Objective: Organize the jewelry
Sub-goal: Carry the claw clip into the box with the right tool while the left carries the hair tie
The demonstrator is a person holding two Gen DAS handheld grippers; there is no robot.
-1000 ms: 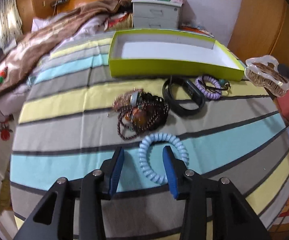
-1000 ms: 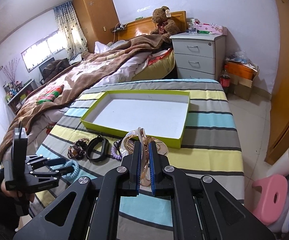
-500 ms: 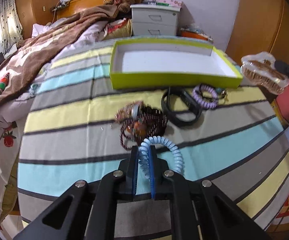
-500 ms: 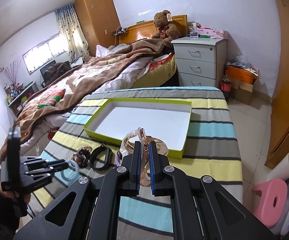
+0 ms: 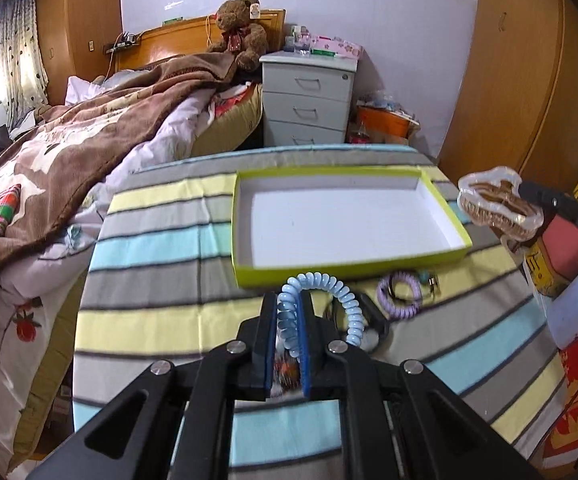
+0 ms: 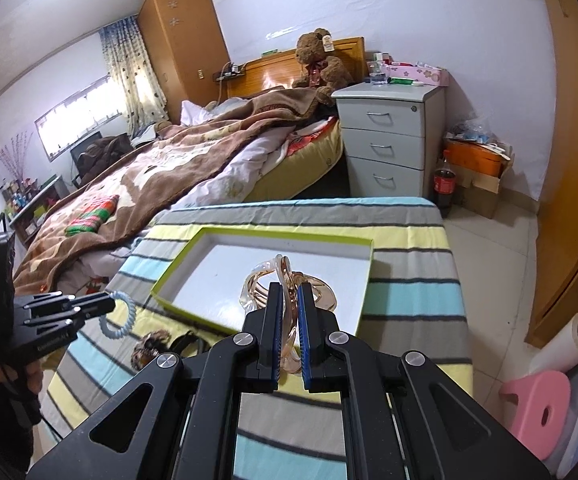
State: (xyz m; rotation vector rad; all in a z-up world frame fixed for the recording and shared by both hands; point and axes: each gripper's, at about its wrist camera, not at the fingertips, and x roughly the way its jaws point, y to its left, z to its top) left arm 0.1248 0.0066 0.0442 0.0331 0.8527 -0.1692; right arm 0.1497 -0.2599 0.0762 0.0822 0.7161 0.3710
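My left gripper (image 5: 287, 312) is shut on a light blue coil bracelet (image 5: 347, 304) and holds it in the air in front of the near wall of the green tray (image 5: 341, 270); it also shows in the right wrist view (image 6: 107, 304). My right gripper (image 6: 289, 300) is shut on a clear bag of gold bangles (image 6: 321, 294) above the tray's near right corner (image 6: 363, 292); the bag also shows in the left wrist view (image 5: 497, 206). A purple coil bracelet (image 5: 399, 298), a black band (image 5: 377, 322) and a dark bead pile (image 6: 149, 346) lie on the striped cloth.
The striped table (image 5: 149, 280) stands beside a bed with a brown blanket (image 5: 69, 148). A grey drawer unit (image 6: 389, 140) and a teddy bear (image 6: 321, 64) are behind. A pink stool (image 6: 537, 408) stands on the floor at the right.
My left gripper closed on the blue coil bracelet and lifted it off the cloth toward the tray. My right gripper moved forward over the tray with the bangles.
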